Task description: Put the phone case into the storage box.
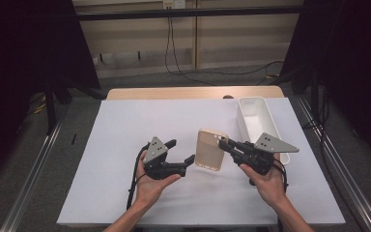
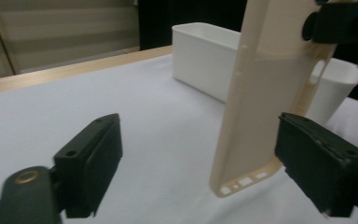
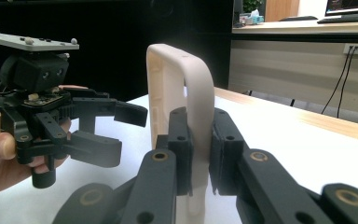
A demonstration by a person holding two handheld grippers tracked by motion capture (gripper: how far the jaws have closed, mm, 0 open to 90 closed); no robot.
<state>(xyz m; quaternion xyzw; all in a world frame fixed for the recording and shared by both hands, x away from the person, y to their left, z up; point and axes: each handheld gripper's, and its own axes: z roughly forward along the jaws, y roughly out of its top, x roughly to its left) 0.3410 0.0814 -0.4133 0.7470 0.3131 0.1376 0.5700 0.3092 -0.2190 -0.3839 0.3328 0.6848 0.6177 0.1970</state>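
A cream phone case (image 1: 211, 148) is held up above the white table cover, near the middle. My right gripper (image 1: 223, 143) is shut on the case's right edge; in the right gripper view the case (image 3: 186, 93) stands pinched between the two black jaws. My left gripper (image 1: 181, 151) is open just left of the case, its jaws spread and pointing at it. In the left gripper view the case (image 2: 265, 93) hangs upright close to the right-hand jaw, with the right gripper's fingertips (image 2: 340, 18) clamped on its top corner.
A white rectangular bin (image 1: 257, 118) stands at the back right of the table cover (image 1: 125, 145), just behind the right hand. The wooden table edge (image 1: 193, 93) runs along the back. Metal rails flank both sides.
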